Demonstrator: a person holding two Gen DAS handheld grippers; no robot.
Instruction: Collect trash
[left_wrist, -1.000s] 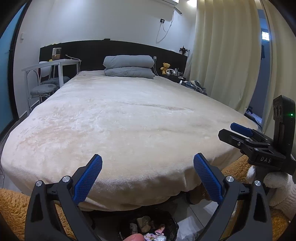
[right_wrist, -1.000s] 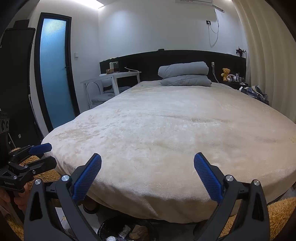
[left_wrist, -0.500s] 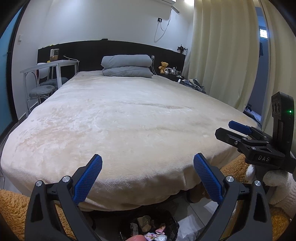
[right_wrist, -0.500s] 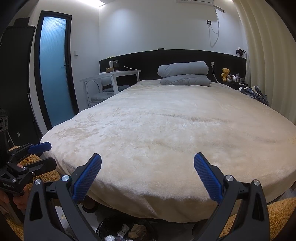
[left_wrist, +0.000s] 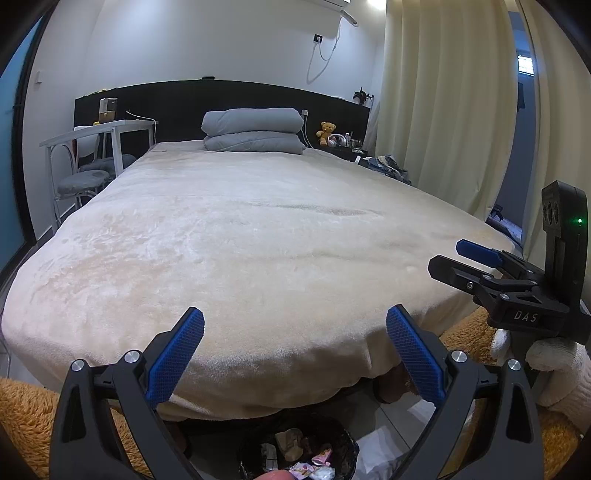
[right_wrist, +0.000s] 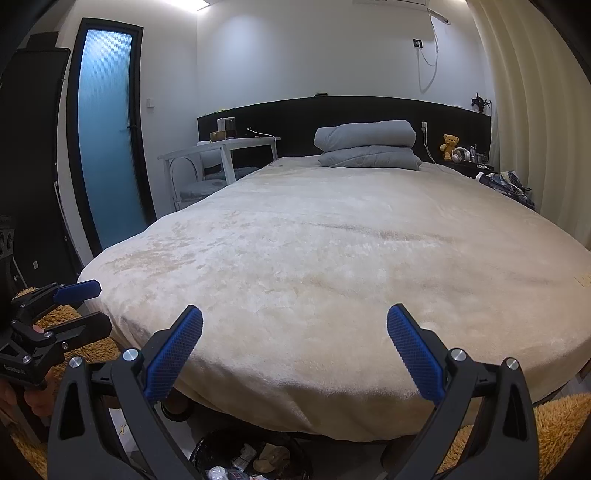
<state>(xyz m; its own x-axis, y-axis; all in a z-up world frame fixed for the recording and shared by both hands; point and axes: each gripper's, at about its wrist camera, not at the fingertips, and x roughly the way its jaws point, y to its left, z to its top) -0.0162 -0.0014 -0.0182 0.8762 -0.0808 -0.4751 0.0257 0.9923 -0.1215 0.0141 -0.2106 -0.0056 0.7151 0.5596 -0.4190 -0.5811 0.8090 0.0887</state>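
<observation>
The left gripper (left_wrist: 295, 354) is spread wide and holds nothing; the right gripper (right_wrist: 295, 354) is the same, both above the foot of the bed (left_wrist: 258, 240). Below them on the floor stands a black bin (left_wrist: 299, 450) with trash (left_wrist: 295, 443) already inside. The bed cover looks free of litter, so I judge the collecting mostly done, perhaps finished
</observation>
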